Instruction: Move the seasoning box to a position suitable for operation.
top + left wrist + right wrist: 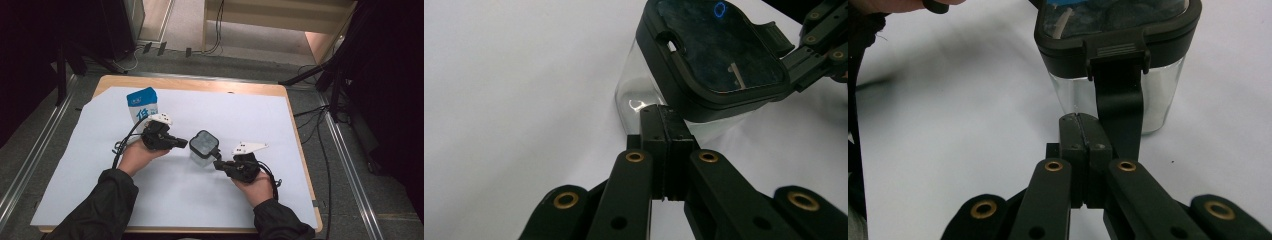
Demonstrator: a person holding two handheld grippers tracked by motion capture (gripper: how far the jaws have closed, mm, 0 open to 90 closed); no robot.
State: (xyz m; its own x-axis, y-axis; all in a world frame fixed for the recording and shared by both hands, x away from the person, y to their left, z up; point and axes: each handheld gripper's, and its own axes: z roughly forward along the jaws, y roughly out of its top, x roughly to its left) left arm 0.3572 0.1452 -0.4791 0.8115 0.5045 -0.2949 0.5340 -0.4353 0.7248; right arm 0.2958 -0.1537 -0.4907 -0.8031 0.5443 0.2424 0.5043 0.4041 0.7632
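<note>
Farthest left on the white sheet [90,165] that covered the wooden table [115,80], a blue and white carton [142,104] stood upright near the far edge. Just in front of it the person's left hand [136,156] held the left gripper [181,144], which pointed rightward toward the clear container [202,159]; in the left gripper view its 2 black jaws were pressed flat together with nothing between them, their tips close against the container's glassy lower wall. That container stood at the middle of the sheet between the 2 grippers, a clear body under a dark lid [204,142] with a translucent window, and a blue ring glinted on the lid in the left gripper view. A black latch tab [1118,95] hung down from the lid's rim over the side facing the right gripper. To the right, the right hand [255,186] held the right gripper [218,165], which reached leftward to the container; in the right gripper view its jaws were likewise closed on each other, empty, with their tips just beside the hanging tab, though whether they touched it could not be told. Dark sleeves [95,210] came in from the bottom edge
</note>
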